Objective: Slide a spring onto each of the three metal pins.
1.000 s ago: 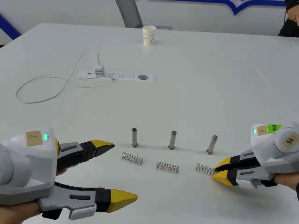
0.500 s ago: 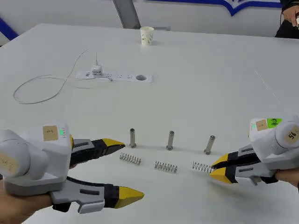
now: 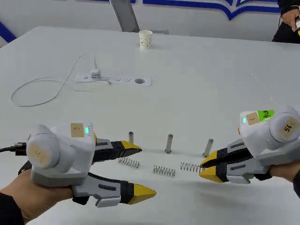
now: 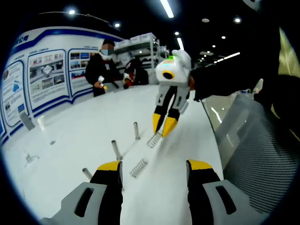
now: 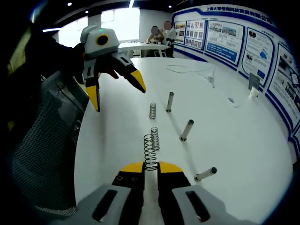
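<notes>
Three upright metal pins (image 3: 131, 137) (image 3: 168, 143) (image 3: 207, 147) stand in a row on the white table (image 3: 211, 84). My right gripper (image 3: 204, 169) is shut on one end of the right spring (image 3: 190, 167), which sticks out ahead of its jaws (image 5: 150, 150) in front of the right pin (image 5: 205, 174). The middle spring (image 3: 164, 170) and the left spring (image 3: 128, 162) lie flat before their pins. My left gripper (image 3: 143, 171) is open, hovering just above and near the left spring, with nothing between its jaws (image 4: 154, 168).
A white power strip (image 3: 115, 79) with a plugged cable (image 3: 37, 89) lies at the mid left, and a paper cup (image 3: 146, 39) stands at the far edge. A person's arm (image 3: 288, 18) shows at the back right. People stand beyond the table (image 4: 101, 65).
My right gripper has taken the right spring and carried it a little leftward, off its old spot. My left gripper has moved right, up to the left spring, still open.
</notes>
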The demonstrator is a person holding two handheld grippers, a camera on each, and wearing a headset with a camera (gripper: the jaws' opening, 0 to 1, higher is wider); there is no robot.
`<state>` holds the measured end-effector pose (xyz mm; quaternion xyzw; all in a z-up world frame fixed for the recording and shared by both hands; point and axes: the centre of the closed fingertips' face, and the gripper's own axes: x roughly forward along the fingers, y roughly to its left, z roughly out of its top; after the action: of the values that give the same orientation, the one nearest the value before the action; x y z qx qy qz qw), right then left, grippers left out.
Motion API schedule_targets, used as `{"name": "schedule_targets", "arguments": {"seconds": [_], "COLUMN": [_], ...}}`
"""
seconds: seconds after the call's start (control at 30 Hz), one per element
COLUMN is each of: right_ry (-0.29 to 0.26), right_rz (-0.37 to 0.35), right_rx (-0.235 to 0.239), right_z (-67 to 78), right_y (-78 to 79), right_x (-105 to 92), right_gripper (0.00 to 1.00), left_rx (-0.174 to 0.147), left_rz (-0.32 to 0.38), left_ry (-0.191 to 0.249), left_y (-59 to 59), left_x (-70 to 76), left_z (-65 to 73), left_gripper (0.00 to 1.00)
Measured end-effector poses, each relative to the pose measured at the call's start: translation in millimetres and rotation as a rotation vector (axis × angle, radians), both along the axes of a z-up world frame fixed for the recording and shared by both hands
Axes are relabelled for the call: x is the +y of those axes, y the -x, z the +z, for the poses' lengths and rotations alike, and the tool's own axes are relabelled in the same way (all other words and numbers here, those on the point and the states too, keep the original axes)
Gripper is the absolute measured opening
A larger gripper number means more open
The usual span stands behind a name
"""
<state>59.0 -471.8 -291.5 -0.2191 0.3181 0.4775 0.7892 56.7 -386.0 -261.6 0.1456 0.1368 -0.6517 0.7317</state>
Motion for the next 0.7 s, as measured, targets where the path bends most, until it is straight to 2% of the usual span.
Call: {"name": "schedule_targets", "arguments": {"seconds": [0.33, 0.7], "right_ry": [-0.006, 0.004], "right_rz": [0.074, 0.152], "right_rx": [-0.015, -0.031], "right_z": [13.9, 23.9], "right_y": [6.9, 13.1], "right_x": [22.7, 46.8], "right_gripper": [0.11, 0.11], "left_rx": [0.006, -0.001], "left_rz": [-0.019, -0.055], "left_ry": [0.016, 0.02], "left_y": [-0.3, 8.7], "left_x": [-8.3, -15.8], "left_z": [1.4, 1.8], "left_gripper": [0.46, 0.39]}}
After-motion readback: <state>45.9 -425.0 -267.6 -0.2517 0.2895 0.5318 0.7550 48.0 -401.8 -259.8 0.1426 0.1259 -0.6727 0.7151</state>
